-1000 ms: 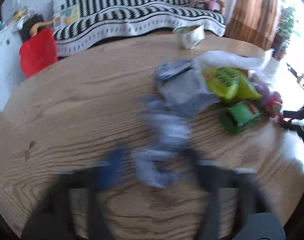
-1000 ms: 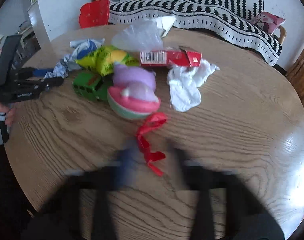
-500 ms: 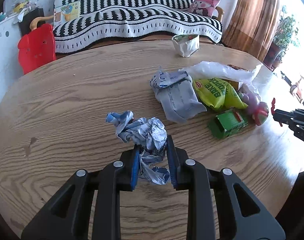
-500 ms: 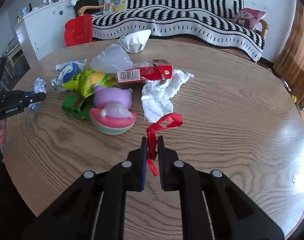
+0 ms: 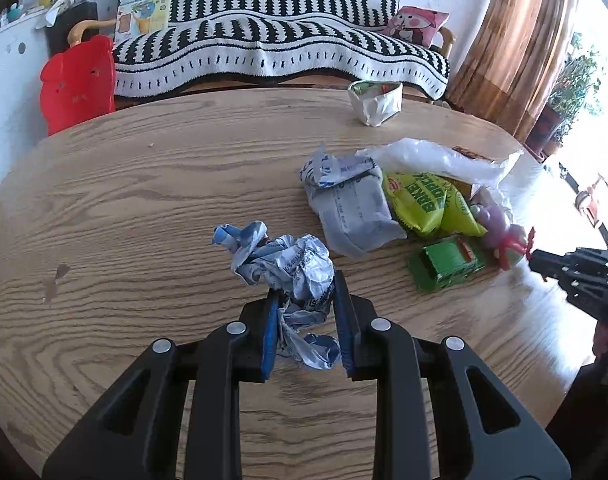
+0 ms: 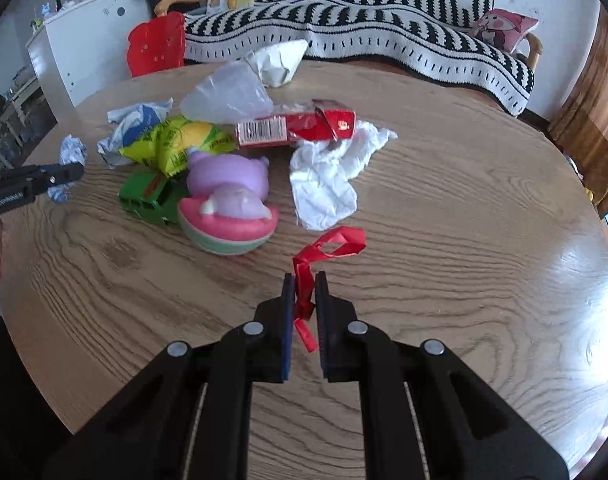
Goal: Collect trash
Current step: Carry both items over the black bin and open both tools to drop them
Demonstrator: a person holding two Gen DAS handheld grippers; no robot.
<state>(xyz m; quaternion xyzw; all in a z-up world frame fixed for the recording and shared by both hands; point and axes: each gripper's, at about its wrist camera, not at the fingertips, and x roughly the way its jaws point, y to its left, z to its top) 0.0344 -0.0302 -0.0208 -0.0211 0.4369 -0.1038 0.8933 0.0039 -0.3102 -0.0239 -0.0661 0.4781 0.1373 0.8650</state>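
My left gripper (image 5: 304, 292) is shut on a crumpled blue-and-white wrapper (image 5: 288, 268) and holds it just above the round wooden table (image 5: 144, 200). My right gripper (image 6: 304, 280) is shut on a red ribbon (image 6: 327, 248), whose loop sticks out ahead of the fingers. More trash lies in a heap: a grey-blue wrapper (image 5: 351, 208), a yellow-green snack bag (image 5: 427, 204), a clear plastic bag (image 6: 228, 92), a red carton (image 6: 300, 128) and a white tissue (image 6: 327, 176). The left gripper also shows in the right wrist view (image 6: 70, 172).
A green toy bus (image 6: 148, 196) and a pink-and-purple plush toy (image 6: 228, 204) lie in the heap. A folded paper container (image 5: 375, 102) stands at the table's far side. A striped sofa (image 5: 264, 52) and a red chair (image 5: 78, 84) stand behind the table.
Both grippers have steadied after a blurred move, each holding its item a little higher off the table. The wrapper and the ribbon stay clamped.
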